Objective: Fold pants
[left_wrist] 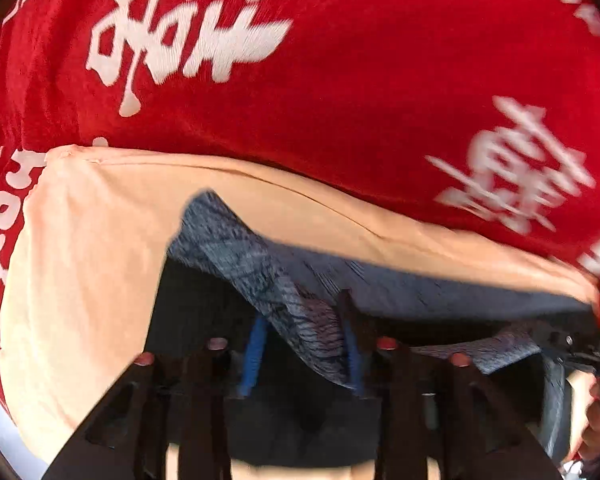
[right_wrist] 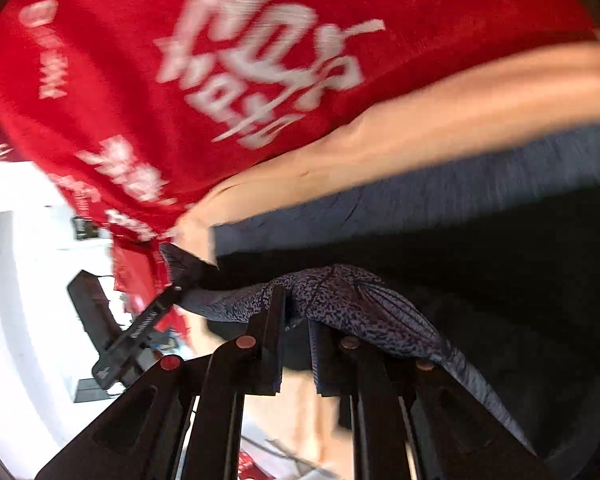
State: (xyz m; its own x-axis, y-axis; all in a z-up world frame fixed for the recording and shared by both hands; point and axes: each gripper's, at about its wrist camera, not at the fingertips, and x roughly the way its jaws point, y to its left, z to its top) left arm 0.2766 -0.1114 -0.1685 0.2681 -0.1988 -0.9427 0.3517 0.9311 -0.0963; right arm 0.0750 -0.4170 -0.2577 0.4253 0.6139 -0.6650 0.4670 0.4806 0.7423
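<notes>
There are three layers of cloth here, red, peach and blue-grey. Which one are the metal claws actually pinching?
The blue-grey patterned pants. Both grippers' black fingers bite that fabric; the peach cloth and red printed cloth lie beyond, ungripped.

red cloth w/ white lettering (left_wrist: 340, 100), peach surface (left_wrist: 80, 260), bright white room bkgd (right_wrist: 16, 280)

A red cloth with white lettering (left_wrist: 360, 92) covers the supporting surface. A peach-coloured cloth (left_wrist: 80, 260) lies flat directly on it, below the lettering.
</notes>
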